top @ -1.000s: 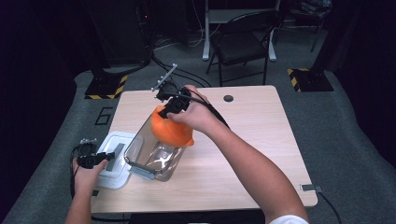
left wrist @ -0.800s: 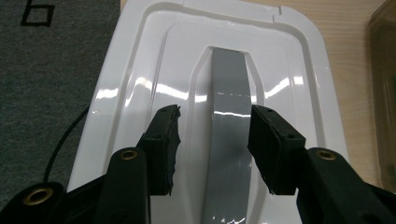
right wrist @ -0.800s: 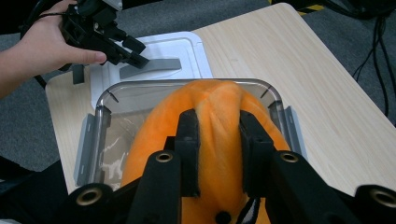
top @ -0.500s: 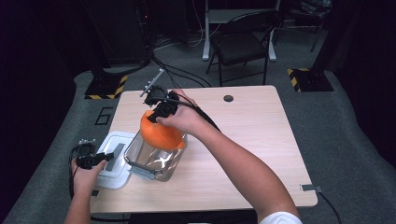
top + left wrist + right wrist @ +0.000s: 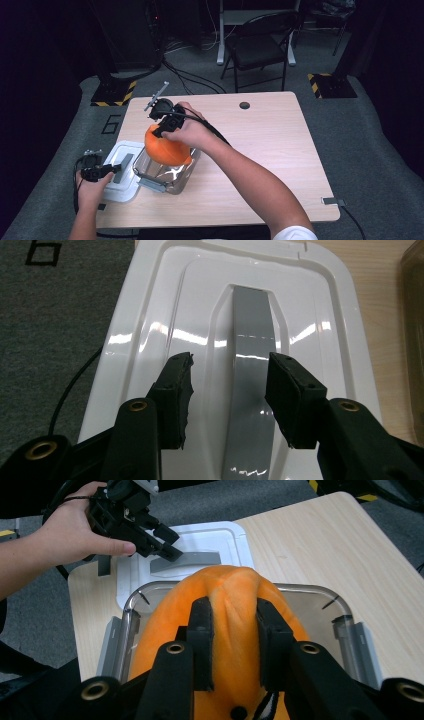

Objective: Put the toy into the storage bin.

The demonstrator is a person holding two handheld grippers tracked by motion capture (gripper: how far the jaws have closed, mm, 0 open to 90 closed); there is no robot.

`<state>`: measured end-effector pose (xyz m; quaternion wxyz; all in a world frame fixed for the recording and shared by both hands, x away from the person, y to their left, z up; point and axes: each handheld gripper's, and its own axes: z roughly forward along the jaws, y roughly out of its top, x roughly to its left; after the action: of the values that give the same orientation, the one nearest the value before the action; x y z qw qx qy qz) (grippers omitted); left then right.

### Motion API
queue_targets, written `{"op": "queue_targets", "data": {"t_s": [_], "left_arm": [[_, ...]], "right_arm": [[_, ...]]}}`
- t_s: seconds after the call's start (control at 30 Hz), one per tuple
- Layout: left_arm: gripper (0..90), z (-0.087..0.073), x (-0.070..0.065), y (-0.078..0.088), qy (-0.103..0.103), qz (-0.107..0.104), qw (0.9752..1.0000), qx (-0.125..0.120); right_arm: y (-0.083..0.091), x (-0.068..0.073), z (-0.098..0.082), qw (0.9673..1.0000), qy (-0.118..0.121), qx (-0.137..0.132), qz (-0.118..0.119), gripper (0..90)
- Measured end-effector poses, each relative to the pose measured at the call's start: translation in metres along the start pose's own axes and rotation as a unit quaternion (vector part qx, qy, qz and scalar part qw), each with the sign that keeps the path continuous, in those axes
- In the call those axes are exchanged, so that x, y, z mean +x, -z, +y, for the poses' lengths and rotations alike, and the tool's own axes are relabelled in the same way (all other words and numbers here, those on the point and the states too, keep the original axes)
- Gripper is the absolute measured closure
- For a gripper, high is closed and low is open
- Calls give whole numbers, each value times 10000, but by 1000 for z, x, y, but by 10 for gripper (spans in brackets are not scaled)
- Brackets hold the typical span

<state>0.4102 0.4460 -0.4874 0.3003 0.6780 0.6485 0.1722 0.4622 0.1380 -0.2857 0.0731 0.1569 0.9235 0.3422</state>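
My right gripper [image 5: 157, 131] is shut on a soft orange thing [image 5: 167, 150], pinching a fold of it [image 5: 235, 587] between the pads [image 5: 202, 625]. The orange thing hangs in the mouth of a clear plastic box [image 5: 172, 180] with grey side latches, whose rim [image 5: 310, 587] shows around it. To the left of the box lies its white lid [image 5: 120, 190] with a grey handle [image 5: 250, 325]. My left gripper [image 5: 230, 382] rests low over the lid, open. Its pads stand on either side of the handle with gaps to it.
The box and lid sit at the near left of a light wooden table [image 5: 280, 145]. The lid lies close to the table's left edge, with grey carpet [image 5: 50, 315] beyond. A black chair [image 5: 260, 50] stands behind the table.
My right gripper has carried the orange thing to the left and down, from the box's far right side to over its mouth. The left gripper has stayed on the lid.
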Motion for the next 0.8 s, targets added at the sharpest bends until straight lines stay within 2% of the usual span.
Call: {"op": "queue_targets", "data": {"t_s": [0.63,0.67,0.8], "left_arm": [[527,0,1,-1,-43,-21,10000,12],[527,0,1,-1,-44,-23,10000,23],[527,0,1,-1,-56,-32,10000,9]], "right_arm": [[-20,13,3,9998,156,-56,121,714],[-21,15,3,9998,110,-42,132,714],[-25,16,4,9997,200,-62,142,714]]}}
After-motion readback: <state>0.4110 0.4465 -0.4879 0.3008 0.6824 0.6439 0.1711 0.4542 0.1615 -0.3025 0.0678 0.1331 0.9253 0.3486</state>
